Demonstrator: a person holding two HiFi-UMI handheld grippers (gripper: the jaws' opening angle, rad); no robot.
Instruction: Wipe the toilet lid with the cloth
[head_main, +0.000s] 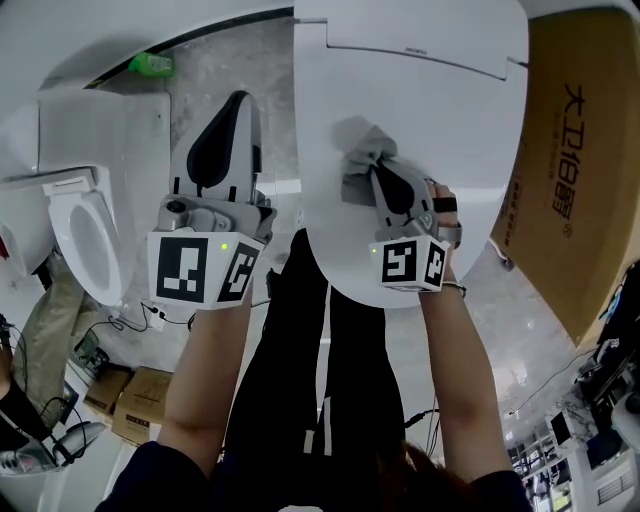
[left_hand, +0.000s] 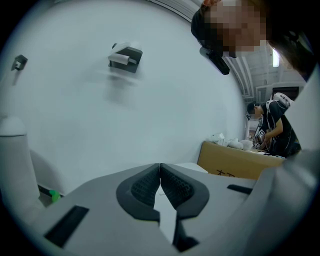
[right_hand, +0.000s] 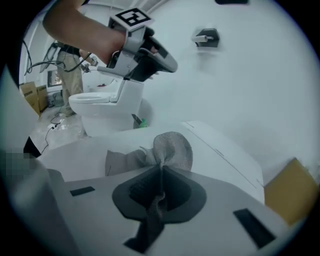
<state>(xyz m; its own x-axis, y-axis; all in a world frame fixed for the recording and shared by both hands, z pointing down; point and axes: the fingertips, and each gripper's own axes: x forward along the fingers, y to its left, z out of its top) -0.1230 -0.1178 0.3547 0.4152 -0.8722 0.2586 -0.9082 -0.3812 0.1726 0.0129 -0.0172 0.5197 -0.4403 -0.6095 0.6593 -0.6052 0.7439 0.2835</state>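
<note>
Evidently the cloth (right_hand: 172, 147) looks soft, light and limp. The right gripper (right_hand: 161, 175) pinches a bunched fold on the lid (head_main: 440, 120), and the left gripper (left_hand: 160, 176) is closed and empty.

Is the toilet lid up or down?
Down. The lid lies flat, and the cloth in the right gripper rests on top of it.
</note>
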